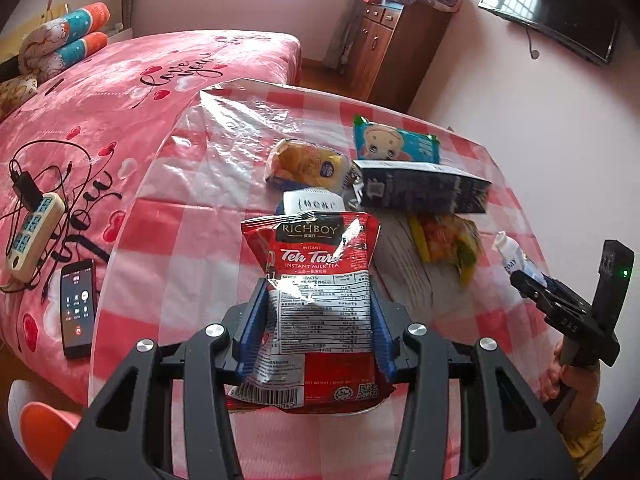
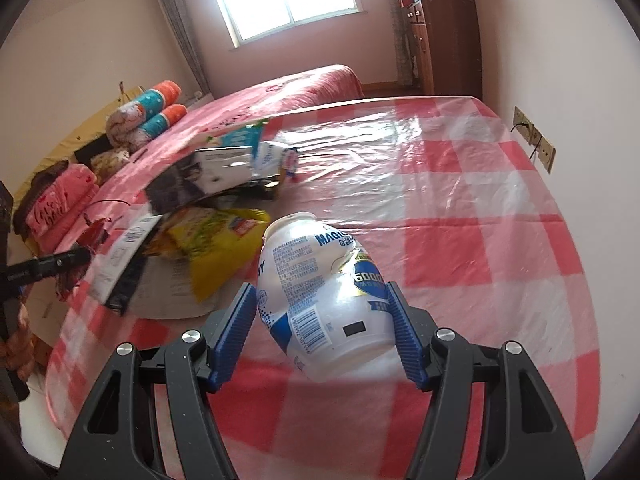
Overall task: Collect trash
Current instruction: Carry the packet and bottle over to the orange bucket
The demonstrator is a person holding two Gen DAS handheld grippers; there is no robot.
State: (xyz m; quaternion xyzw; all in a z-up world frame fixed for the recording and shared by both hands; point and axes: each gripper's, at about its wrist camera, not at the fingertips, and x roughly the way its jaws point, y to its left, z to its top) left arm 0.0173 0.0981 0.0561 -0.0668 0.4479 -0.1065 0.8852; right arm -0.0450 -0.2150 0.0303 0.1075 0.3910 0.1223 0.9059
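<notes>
In the left wrist view the red milk tea packet [image 1: 316, 312] covers most of a white wrapper [image 1: 313, 201] behind it, so its print cannot be read; the dark box [image 1: 420, 190] overlaps the blue cartoon packet [image 1: 394, 144] and hides its lower edge; the white bottle [image 1: 516, 258] is largely masked by the right tool [image 1: 532, 286]; in the right wrist view the yellow bag [image 2: 218, 246] is blurred, perhaps a snack wrapper; the left tool [image 2: 86, 256] is cut off at the picture's edge.

Checked table [image 1: 168, 216] bearing heaped wrappers [image 1: 420, 190], perhaps on paper.
</notes>
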